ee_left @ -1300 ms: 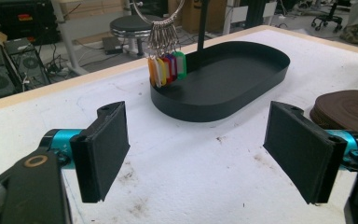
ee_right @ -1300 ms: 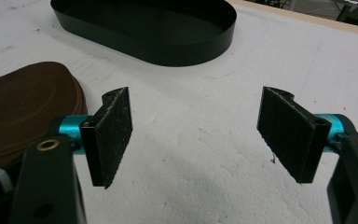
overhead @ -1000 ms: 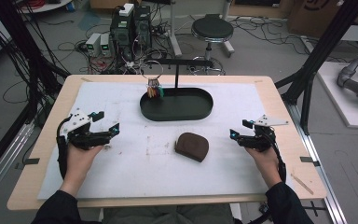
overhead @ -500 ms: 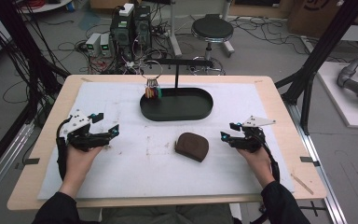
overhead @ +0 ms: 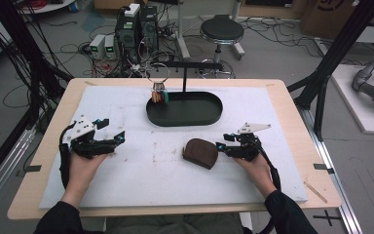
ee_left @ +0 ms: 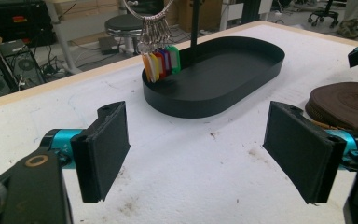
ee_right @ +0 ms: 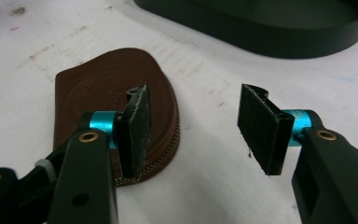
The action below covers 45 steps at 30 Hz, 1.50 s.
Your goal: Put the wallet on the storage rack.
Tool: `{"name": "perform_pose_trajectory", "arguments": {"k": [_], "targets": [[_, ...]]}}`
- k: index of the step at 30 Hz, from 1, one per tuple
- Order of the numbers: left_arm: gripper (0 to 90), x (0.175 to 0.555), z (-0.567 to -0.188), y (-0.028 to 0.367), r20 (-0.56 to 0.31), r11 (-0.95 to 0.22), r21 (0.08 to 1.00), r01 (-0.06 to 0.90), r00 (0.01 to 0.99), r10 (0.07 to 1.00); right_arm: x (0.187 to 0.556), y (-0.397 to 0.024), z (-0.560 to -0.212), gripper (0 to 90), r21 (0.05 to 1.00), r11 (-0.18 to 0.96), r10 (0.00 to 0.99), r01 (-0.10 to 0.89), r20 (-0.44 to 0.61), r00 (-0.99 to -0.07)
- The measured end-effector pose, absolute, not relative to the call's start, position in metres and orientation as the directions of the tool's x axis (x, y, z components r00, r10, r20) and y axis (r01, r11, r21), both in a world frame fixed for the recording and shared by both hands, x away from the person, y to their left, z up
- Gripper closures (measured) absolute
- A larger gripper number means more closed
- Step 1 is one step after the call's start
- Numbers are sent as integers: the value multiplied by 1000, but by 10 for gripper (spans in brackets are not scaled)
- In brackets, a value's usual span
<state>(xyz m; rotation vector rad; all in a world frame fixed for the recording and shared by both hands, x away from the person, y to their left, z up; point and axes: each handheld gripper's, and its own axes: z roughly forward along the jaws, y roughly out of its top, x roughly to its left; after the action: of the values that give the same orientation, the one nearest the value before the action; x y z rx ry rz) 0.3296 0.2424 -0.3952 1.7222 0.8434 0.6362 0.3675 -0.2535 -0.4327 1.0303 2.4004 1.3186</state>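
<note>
High view: a brown leather pouch [overhead: 200, 153] lies flat on the white mat [overhead: 141, 185] that covers the tabletop, a little toward the near edge and right of the middle. The right gripper [overhead: 222, 146] sits just beside the pouch's right end, low over the mat and pointing at it — its jaws have just been closing, yet they stand partly apart with nothing pressed between them. In the right gripper view the pouch [ee_right: 102, 93] lies behind and under one pad, while the other pad hangs over bare mat beyond the zipped edge; whether that pad touches the leather cannot be told.

The left gripper [overhead: 112, 131] rests near the left edge of the tabletop, well apart from the pouch, its jaws spread wide and empty — the left gripper view shows plain mat between the two pads.

Toward the far edge, at the middle, stands a black oval tray [overhead: 209, 118] with an upright post rising from it. A ring of keys with coloured tags [overhead: 158, 93] hangs at the tray's left end, the tags reaching down to its rim.
</note>
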Motion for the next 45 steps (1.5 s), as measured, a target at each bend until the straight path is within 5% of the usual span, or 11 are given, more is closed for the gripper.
{"name": "perform_pose_trajectory", "arguments": {"k": [7, 12, 21, 31, 45], "targets": [[224, 330, -396, 238, 3, -182, 958, 223, 625, 781, 374, -248, -443, 470, 755, 356, 627, 551, 244, -740], [227, 331, -396, 235, 12, -199, 954, 224, 633, 774, 377, -250, -444, 685, 742, 340, 573, 578, 324, -753], [231, 332, -395, 226, 16, -211, 952, 222, 650, 759, 372, -249, -437, 854, 769, 358, 564, 529, 274, -779], [231, 334, -393, 210, 11, -220, 952, 213, 694, 720, 352, -239, -413, 883, 862, 384, 477, 331, 121, -871], [233, 344, -397, 158, -51, -238, 945, 222, 823, 566, 345, -239, -403, 885, 889, 388, 414, 242, 66, -908]]}}
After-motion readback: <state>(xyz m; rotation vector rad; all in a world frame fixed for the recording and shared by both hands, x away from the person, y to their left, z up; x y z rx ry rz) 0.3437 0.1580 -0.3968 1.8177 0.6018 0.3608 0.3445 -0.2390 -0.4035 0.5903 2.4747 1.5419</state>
